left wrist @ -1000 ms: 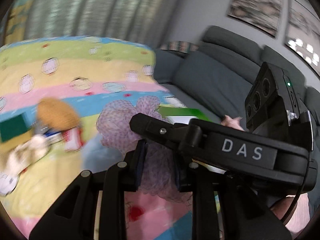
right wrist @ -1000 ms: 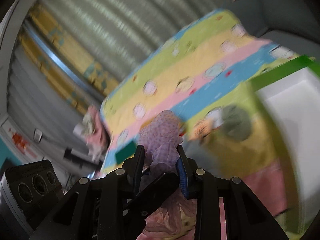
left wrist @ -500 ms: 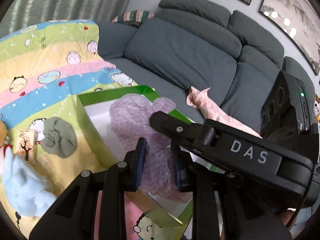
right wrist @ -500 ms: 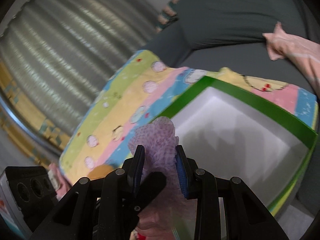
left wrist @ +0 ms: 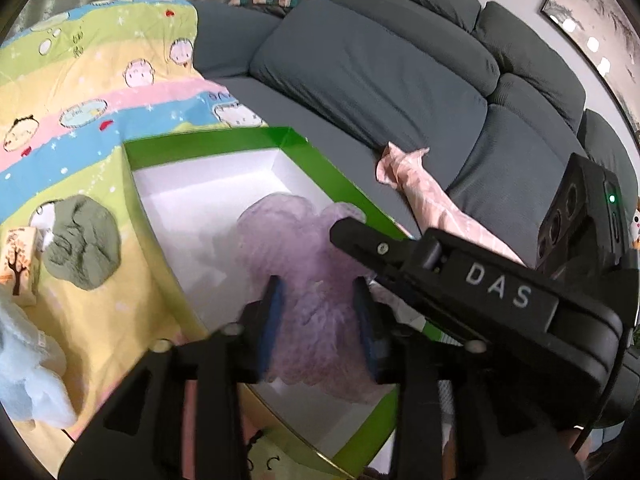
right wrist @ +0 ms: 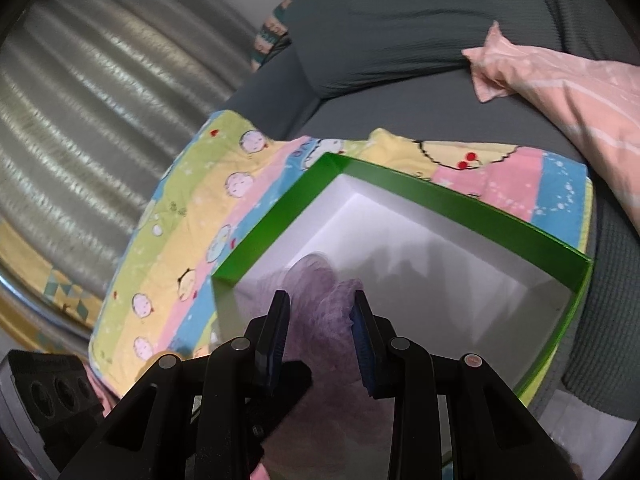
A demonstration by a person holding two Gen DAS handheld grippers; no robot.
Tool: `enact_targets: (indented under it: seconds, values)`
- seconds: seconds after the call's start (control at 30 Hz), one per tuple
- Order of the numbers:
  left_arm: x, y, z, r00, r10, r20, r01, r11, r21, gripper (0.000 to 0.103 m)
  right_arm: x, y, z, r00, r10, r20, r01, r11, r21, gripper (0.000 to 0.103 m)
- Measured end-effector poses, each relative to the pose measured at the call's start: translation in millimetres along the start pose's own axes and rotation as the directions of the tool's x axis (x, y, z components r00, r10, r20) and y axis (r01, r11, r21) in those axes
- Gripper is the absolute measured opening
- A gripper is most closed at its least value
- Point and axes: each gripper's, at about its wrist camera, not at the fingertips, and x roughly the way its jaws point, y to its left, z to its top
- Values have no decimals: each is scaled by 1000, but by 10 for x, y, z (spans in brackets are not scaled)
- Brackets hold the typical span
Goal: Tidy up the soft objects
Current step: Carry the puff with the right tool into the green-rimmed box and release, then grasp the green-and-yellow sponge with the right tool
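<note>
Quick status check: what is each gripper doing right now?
Left gripper: jaws opening, purple mesh puff between them, over the green box.
Right gripper: shut on the puff.

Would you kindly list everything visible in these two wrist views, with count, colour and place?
mesh puff: one, lilac, in the box between both grippers
box: one, green rim, white inside, on the blanket
blanket: one, pastel stripes, over the sofa
sofa: one, grey
cloth: one, pink, on the sofa seat
soft lump: one, grey-green, beside the box
carton: one, small, printed tree
plush: one, pale blue, near edge
left gripper: black, jaws opening around puff
right gripper: black, clamping puff
</note>
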Motion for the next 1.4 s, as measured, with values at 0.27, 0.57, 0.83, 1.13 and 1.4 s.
enact_targets:
  seconds: [0.27, 0.57, 0.83, 1.13, 1.4]
  values:
    - [53, -61, -19, 998, 61, -12, -61, 997, 38, 84, -47, -77, 63, 998, -47, 41, 46, 999, 27, 42]
    - [-541, 217, -94, 988, 121, 101, -116, 992, -51, 89, -131, 287, -26, 991, 119, 65, -112, 988, -109, 88]
    - [-1567, 1248, -730, 837, 539, 93, -473, 799, -371, 96, 146, 1026, -441, 958, 259, -121, -284, 910, -301, 99]
    - [-2252, 2241, -1610, 670, 733, -119, -626, 472, -620, 96, 681, 2156, -1621, 833, 265, -485, -513, 697, -501, 100]
    - [-2836, 2373, -1808, 651, 758, -33, -515, 410, -752, 97, 1176, 3303, -2462, 735, 161, -659, -628, 529, -571, 100]
